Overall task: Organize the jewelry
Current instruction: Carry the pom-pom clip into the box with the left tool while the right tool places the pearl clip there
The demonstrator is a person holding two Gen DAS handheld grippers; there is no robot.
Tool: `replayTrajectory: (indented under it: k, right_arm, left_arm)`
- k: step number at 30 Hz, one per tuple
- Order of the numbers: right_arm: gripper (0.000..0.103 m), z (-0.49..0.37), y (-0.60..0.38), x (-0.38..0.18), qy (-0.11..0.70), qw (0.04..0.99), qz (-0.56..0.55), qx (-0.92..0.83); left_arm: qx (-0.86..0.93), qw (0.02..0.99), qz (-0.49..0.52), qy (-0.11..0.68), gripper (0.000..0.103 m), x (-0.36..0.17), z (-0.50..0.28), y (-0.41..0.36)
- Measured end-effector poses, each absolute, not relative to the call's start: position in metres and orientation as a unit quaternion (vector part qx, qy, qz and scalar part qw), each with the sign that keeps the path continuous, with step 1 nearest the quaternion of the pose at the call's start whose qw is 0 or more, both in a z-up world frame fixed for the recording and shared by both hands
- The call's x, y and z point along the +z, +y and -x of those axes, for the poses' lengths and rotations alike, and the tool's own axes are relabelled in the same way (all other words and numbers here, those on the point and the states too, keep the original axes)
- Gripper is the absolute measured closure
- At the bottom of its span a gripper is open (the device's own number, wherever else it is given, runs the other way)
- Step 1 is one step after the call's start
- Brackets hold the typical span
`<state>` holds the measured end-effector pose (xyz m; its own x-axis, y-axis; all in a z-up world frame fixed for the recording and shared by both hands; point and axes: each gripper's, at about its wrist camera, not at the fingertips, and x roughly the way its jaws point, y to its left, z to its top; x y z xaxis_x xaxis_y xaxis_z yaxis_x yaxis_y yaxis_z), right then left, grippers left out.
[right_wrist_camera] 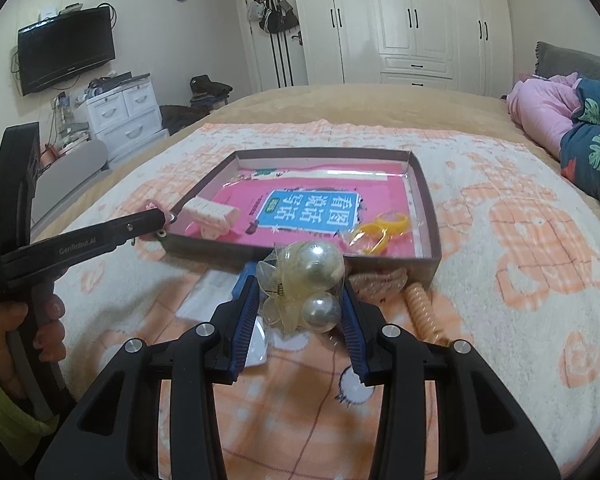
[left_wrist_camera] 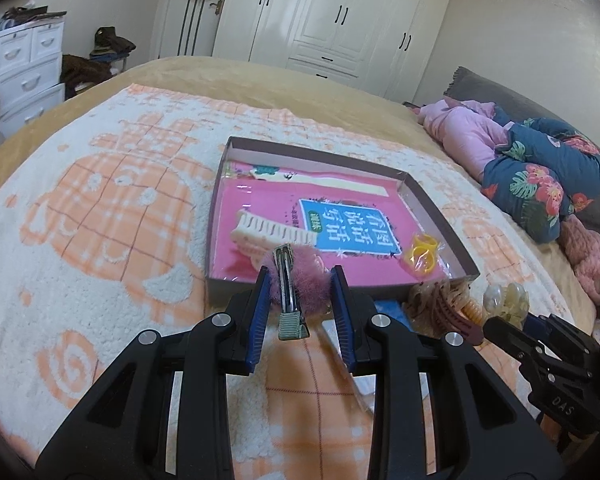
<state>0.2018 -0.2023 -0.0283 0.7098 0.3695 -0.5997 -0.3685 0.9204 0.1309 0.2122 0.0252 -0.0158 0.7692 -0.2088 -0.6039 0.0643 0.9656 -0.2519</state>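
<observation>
My left gripper [left_wrist_camera: 299, 280] is shut on a fluffy pink pom-pom hair clip [left_wrist_camera: 300, 280] with a metal bar, held just before the near wall of the shallow brown box [left_wrist_camera: 440, 216]. My right gripper [right_wrist_camera: 300, 288] is shut on a translucent claw clip with two pearls [right_wrist_camera: 304, 284], also lifted near the box [right_wrist_camera: 424, 200]. Inside the box lie a pink booklet [left_wrist_camera: 352, 228], a cream claw clip [left_wrist_camera: 268, 234] and a yellow clip in a clear bag [left_wrist_camera: 420, 254]. The right gripper and its pearl clip [left_wrist_camera: 504, 300] show at the right of the left wrist view.
A brown claw clip [left_wrist_camera: 440, 304] and a coiled orange hair tie [right_wrist_camera: 420, 304] lie on the orange-and-white blanket [left_wrist_camera: 100, 220] before the box, with a blue item and white paper [right_wrist_camera: 216, 292]. Folded bedding [left_wrist_camera: 540, 168] is at the right. A hand [right_wrist_camera: 4, 332] holds the left gripper.
</observation>
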Motion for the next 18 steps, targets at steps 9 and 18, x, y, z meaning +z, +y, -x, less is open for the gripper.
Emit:
replayTrajectory:
  k: [9, 18]
  right_arm:
    - [0.065, -0.220, -0.214, -0.019, 0.319, 0.929, -0.006, 0.189]
    - [0.065, -0.244, -0.228, -0.010, 0.309, 0.937, -0.011, 0.164]
  left_arm:
    - [-0.082, 0.935, 0.095, 0.330, 0.081, -0.009, -0.230, 0.010]
    - [-0.095, 0.933, 0.084, 0.336, 0.081, -0.009, -0.255, -0.009]
